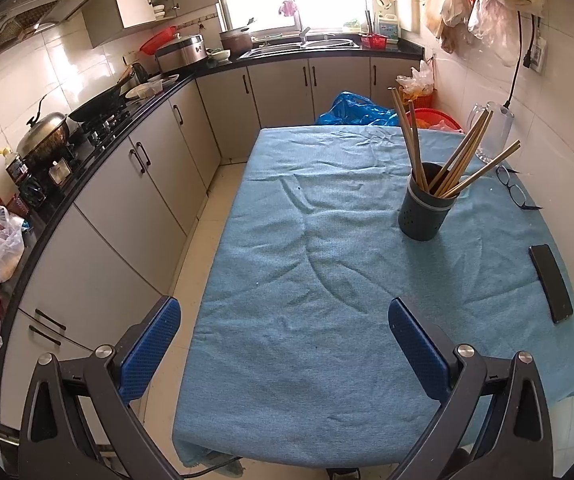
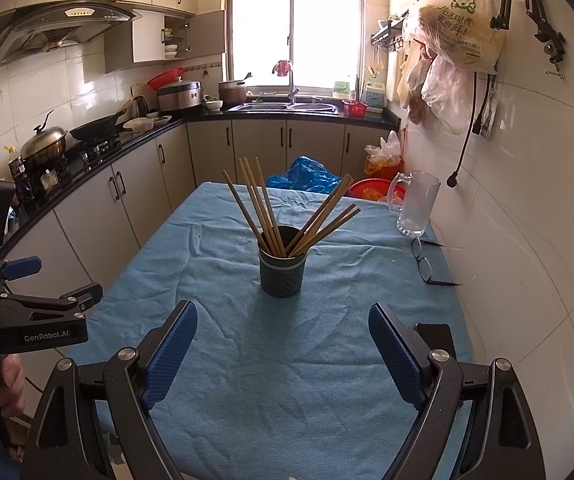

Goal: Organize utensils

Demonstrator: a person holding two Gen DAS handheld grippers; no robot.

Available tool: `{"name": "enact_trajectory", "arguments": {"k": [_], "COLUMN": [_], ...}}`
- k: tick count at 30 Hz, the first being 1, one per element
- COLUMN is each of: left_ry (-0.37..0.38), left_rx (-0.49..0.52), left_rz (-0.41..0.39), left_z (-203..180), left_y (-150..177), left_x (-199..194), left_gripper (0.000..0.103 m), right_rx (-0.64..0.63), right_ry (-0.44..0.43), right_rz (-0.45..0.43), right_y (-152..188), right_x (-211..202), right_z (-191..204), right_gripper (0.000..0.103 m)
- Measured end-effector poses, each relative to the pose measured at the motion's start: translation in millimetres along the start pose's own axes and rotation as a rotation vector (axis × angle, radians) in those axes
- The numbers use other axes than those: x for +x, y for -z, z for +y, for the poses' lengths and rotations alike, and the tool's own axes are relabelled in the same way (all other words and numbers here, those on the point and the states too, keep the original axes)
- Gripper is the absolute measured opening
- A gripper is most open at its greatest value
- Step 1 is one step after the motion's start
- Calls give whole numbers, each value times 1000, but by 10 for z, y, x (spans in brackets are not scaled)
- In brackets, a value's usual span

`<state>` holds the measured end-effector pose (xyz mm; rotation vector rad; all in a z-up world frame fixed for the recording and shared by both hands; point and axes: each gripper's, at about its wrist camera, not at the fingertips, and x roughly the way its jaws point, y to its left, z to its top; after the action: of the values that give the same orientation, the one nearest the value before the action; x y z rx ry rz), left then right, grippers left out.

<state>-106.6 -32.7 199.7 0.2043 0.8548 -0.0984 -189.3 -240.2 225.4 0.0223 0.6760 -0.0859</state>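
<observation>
A dark grey utensil holder (image 1: 424,211) stands upright on the blue tablecloth (image 1: 311,280), with several wooden chopsticks (image 1: 461,162) fanned out of it. In the right wrist view the holder (image 2: 281,270) stands straight ahead, chopsticks (image 2: 265,212) leaning left and right. My left gripper (image 1: 283,316) is open and empty, near the table's front left edge. My right gripper (image 2: 283,322) is open and empty, a short way in front of the holder. The left gripper also shows at the left of the right wrist view (image 2: 51,280).
A black phone (image 1: 551,282) lies at the table's right edge. Glasses (image 2: 427,262) and a glass mug (image 2: 415,204) sit at the far right by the wall. Kitchen cabinets and a counter run along the left. A blue bag (image 2: 307,178) and a red basket (image 2: 371,188) stand behind the table.
</observation>
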Motion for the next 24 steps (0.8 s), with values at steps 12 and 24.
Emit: {"name": "enact_trajectory", "arguments": {"k": [12, 24], "left_ry": [16, 26], "left_rx": [10, 10], "left_rz": [21, 90], "left_z": [-3, -161], "left_y": [29, 60], "left_x": [97, 311], "left_gripper": [103, 103], "right_rx": [14, 11], "right_ry": [6, 7], "right_rz": [28, 97], "right_y": [28, 196], "right_x": [82, 335], "right_z": [-51, -205], "right_gripper": [91, 91]}}
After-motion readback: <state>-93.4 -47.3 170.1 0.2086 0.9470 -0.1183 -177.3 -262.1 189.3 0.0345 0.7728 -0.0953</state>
